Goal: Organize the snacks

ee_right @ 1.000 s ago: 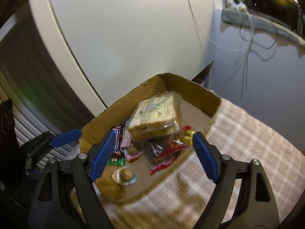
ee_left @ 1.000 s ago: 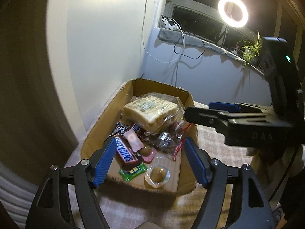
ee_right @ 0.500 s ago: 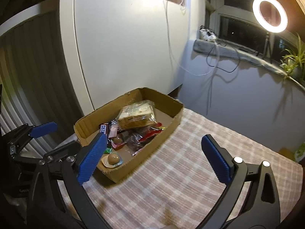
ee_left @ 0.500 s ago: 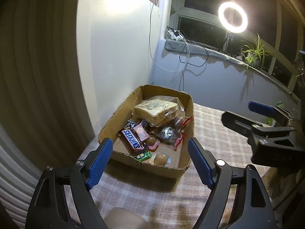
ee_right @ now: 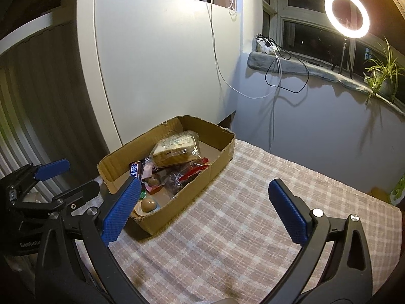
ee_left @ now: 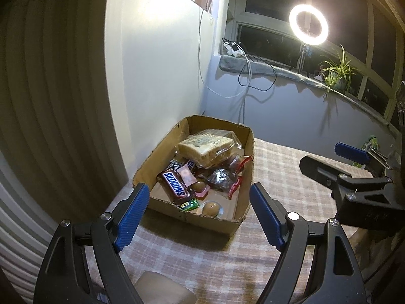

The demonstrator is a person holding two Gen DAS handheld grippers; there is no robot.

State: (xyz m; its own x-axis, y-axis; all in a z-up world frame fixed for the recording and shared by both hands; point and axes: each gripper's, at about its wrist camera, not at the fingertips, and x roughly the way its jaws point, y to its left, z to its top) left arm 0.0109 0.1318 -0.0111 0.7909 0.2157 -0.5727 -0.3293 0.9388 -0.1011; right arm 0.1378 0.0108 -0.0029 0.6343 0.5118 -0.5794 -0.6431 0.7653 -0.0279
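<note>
A cardboard box (ee_left: 246,174) (ee_right: 217,168) sits on a checked tablecloth by the wall. In it lie a bagged bread loaf (ee_left: 205,147) (ee_right: 176,148), a Snickers bar (ee_left: 176,183) (ee_right: 135,170), dark and red wrapped snacks (ee_left: 224,177), a green candy (ee_left: 188,204) and a brown sweet in a clear cup (ee_left: 212,208) (ee_right: 148,205). My left gripper (ee_left: 196,214) is open and empty, just in front of the box. My right gripper (ee_right: 202,209) is open and empty, to the right of the box; it also shows at the right of the left wrist view (ee_left: 336,162).
The checked tablecloth (ee_right: 240,228) stretches right of the box. A white panel (ee_right: 162,71) stands behind it. A windowsill holds cables (ee_right: 273,50), a ring light (ee_left: 308,24) and a plant (ee_left: 336,73). A green packet (ee_right: 398,190) lies at the far right edge.
Both grippers have pulled back and away from the box, so it looks smaller and farther. Both stay open and empty. The snacks in the box have not moved.
</note>
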